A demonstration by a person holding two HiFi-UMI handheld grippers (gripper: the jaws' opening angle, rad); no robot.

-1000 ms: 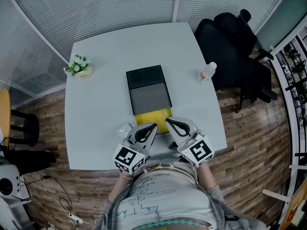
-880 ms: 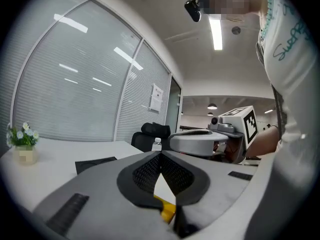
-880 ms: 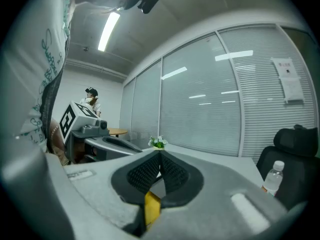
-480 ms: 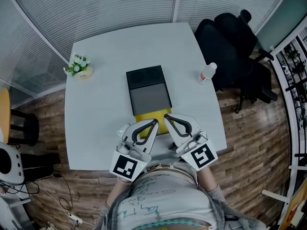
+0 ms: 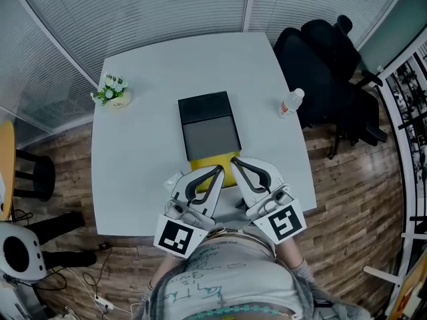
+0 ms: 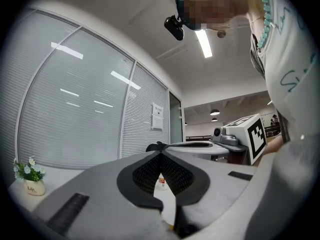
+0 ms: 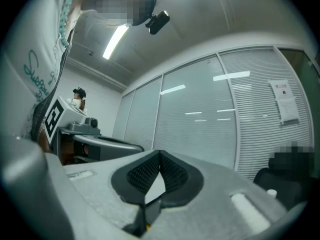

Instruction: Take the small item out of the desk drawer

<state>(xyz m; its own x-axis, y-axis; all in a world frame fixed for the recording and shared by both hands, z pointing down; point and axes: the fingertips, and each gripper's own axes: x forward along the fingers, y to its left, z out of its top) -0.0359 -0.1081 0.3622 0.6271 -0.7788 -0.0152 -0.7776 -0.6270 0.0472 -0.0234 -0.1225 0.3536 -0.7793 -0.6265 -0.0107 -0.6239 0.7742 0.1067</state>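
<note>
The dark desk drawer unit (image 5: 208, 129) lies in the middle of the white table (image 5: 140, 152). A yellow part (image 5: 208, 163) juts from its near end, partly hidden by my grippers. My left gripper (image 5: 218, 169) and right gripper (image 5: 233, 159) hang side by side over the table's near edge, tips over the yellow part, both shut with nothing between the fingers. A small pale crumpled thing (image 5: 173, 178) lies just left of the left gripper. In the left gripper view the shut jaws (image 6: 161, 154) point level across the table. The right gripper view shows the same (image 7: 160, 153).
A small potted plant (image 5: 113, 92) stands at the table's far left and a plastic bottle (image 5: 291, 101) at its right edge. Black office chairs (image 5: 320, 59) stand beyond the right side, a stool (image 5: 33, 179) to the left. Glass walls with blinds enclose the far side.
Both grippers have risen toward the head camera and look larger; their marker cubes have shifted down the picture. Jaws stayed shut. Nothing on the table moved.
</note>
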